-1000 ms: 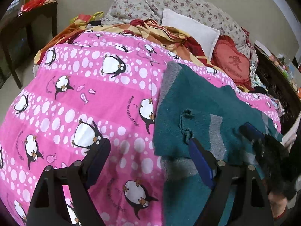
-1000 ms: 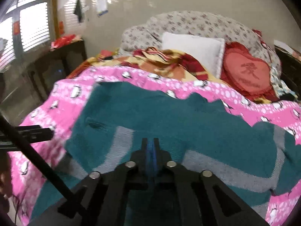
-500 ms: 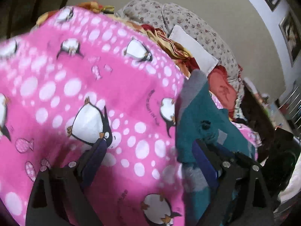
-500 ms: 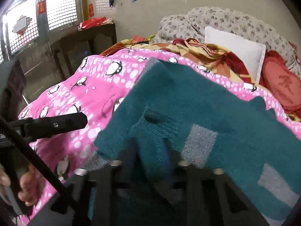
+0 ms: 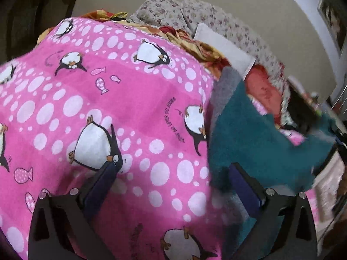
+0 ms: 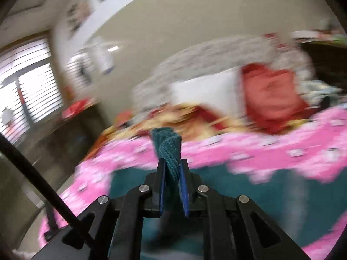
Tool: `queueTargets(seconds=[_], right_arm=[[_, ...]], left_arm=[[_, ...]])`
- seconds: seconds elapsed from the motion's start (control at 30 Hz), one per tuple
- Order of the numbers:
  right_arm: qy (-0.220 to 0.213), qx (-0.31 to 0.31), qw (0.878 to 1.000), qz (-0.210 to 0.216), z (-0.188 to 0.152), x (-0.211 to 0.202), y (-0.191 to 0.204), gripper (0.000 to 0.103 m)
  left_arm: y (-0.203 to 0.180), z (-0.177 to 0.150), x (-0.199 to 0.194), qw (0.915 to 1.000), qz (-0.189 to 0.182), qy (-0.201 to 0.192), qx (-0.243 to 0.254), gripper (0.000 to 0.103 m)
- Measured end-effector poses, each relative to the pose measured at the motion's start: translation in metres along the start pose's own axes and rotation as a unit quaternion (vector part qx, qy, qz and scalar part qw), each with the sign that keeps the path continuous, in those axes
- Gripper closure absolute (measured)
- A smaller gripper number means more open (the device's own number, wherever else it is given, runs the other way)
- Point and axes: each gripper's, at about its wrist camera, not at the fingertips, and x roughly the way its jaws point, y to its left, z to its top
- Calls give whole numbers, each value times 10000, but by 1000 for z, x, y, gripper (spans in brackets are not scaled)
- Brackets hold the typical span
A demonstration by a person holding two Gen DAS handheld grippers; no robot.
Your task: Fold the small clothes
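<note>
A teal knitted sweater (image 5: 256, 138) with grey bands lies on the pink penguin blanket (image 5: 108, 91) of a bed. My left gripper (image 5: 173, 169) is open and low over the blanket, its right finger at the sweater's left edge. My right gripper (image 6: 172, 169) is shut on a bunched fold of the sweater (image 6: 169, 149) and holds it lifted above the rest of the sweater (image 6: 216, 186). The right wrist view is blurred by motion.
Pillows are at the head of the bed: a white one (image 5: 225, 49), a red one (image 6: 271, 95) and a floral one (image 5: 195, 15). A rumpled orange-red quilt (image 5: 190, 43) lies behind the blanket. A dark table (image 6: 73, 130) stands at the left by a window.
My right gripper has lifted a fold of the sweater and swung up and right, so part of the sweater rises. My left gripper stayed open at the sweater's left edge.
</note>
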Motion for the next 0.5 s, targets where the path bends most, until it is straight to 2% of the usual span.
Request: queueTargets(seconds=[0.07, 0.17, 0.23, 0.3, 0.37, 0.4, 0.43, 0.5], right_arm=[[237, 120, 9971, -715, -8, -2, -34, 90], [971, 304, 9827, -1548, -41, 12, -74, 90], [1475, 608, 9754, -1519, -61, 14, -87, 89], [1724, 1140, 9681, -1416, -72, 1, -93, 88], [1661, 1389, 9644, -1516, -68, -20, -100, 71], [1578, 1522, 9629, -1574, -63, -29, -104, 51], [1522, 1658, 9617, -1564, -57, -39, -111, 41], [1630, 1806, 9596, -1414, -45, -43, -118, 40]], left_arm=[[-6, -1, 2, 9997, 204, 94, 130, 0], [-17, 2, 4, 9968, 639, 362, 310, 0], [-25, 10, 0, 9929, 866, 733, 345, 0], [-30, 20, -16, 9933, 825, 794, 143, 0], [-35, 32, -30, 9932, 832, 811, -53, 0], [-38, 37, -35, 9925, 869, 852, -108, 0], [-44, 46, -40, 9918, 915, 877, -144, 0], [-58, 59, -49, 9914, 1002, 828, -130, 0]])
